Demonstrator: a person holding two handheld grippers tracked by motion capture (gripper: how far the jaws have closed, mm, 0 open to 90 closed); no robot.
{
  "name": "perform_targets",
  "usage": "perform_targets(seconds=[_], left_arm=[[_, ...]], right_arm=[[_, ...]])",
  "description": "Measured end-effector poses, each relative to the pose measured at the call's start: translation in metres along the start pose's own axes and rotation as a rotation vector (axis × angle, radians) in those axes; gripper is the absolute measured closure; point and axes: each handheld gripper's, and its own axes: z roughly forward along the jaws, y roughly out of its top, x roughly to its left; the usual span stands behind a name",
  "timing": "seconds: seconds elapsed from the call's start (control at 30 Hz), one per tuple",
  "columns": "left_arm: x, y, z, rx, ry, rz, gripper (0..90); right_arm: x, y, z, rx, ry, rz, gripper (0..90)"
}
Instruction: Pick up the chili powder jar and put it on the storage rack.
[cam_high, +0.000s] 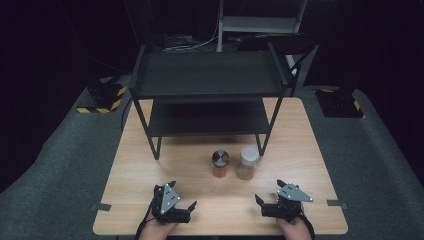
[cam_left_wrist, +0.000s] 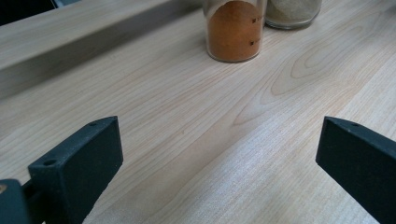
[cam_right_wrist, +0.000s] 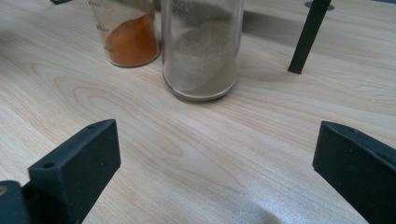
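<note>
Standing beyond both grippers' fingers (cam_right_wrist: 74, 163): jars (cam_high: 220, 164).

A black 2-tier shelf rack (cam_high: 207, 95) stands on the wooden table (cam_high: 150, 170).

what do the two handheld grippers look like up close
Both the left gripper and the right gripper are matt black with two blocky, wedge-shaped jaws, each with a small hole near its base. A grey three-cornered plate dotted with dark marks sits on top of each. Sleeves and cables can't be made out.
</note>
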Motion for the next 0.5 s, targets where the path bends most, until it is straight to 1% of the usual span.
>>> perform_targets(seconds=[0.13, 0.27, 0.4, 0.5], left_arm=[[0.002, -0.004, -0.002, -0.019, -0.004, -0.020, 0.7], [0.004, -0.005, -0.003, -0.025, -0.013, -0.034, 0.7], [0.004, -0.003, -0.008, -0.057, -0.009, -0.039, 0.7], [0.004, -0.002, -0.011, -0.073, -0.010, -0.046, 0.7]], right_arm=[[0.002, 0.002, 0.001, 0.010, -0.003, -0.021, 0.0], [0.002, 0.001, 0.001, 0.008, -0.001, -0.018, 0.0], [0.001, 0.001, 0.000, 0.008, 0.001, -0.011, 0.0], [0.001, 0.002, 0.001, 0.014, 0.005, -0.015, 0.0]])
